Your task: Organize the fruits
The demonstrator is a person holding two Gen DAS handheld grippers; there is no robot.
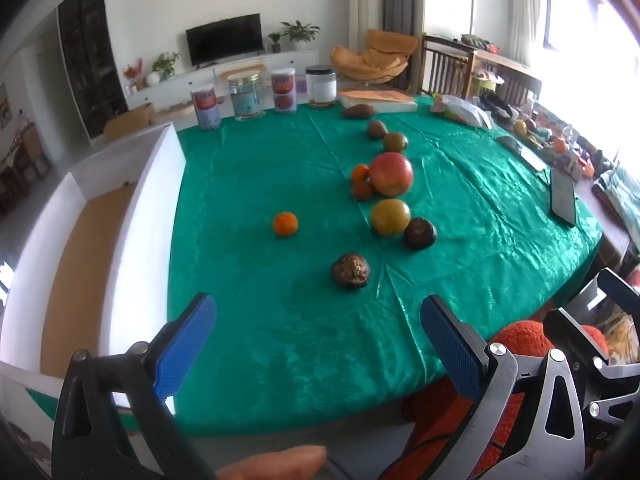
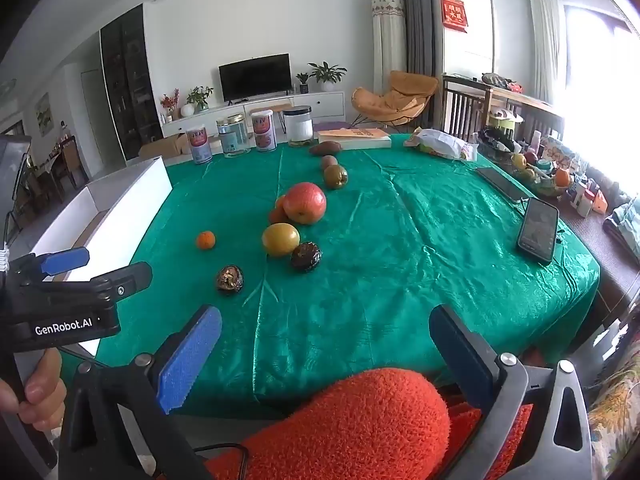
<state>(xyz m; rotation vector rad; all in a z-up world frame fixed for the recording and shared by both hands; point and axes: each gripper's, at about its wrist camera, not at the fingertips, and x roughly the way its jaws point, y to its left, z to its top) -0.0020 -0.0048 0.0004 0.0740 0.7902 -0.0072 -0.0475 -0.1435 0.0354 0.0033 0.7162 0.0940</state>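
Observation:
Fruits lie in a loose line on the green tablecloth (image 1: 260,340): a red apple (image 1: 391,174), a yellow-green fruit (image 1: 390,217), a small orange (image 1: 285,224), two dark wrinkled fruits (image 1: 351,271) (image 1: 419,233), small oranges (image 1: 360,182) beside the apple and greenish-brown fruits (image 1: 395,142) farther back. The same apple (image 2: 306,203) and small orange (image 2: 205,239) show in the right wrist view. My left gripper (image 1: 316,344) is open and empty at the table's near edge. My right gripper (image 2: 324,356) is open and empty, also short of the fruits.
A white box (image 1: 140,216) with a brown floor stands at the table's left edge. Jars and cans (image 1: 248,96) and a book (image 1: 380,100) line the far edge. A phone (image 2: 538,230) stands at the right. An orange fuzzy sleeve (image 2: 352,424) is below the right gripper.

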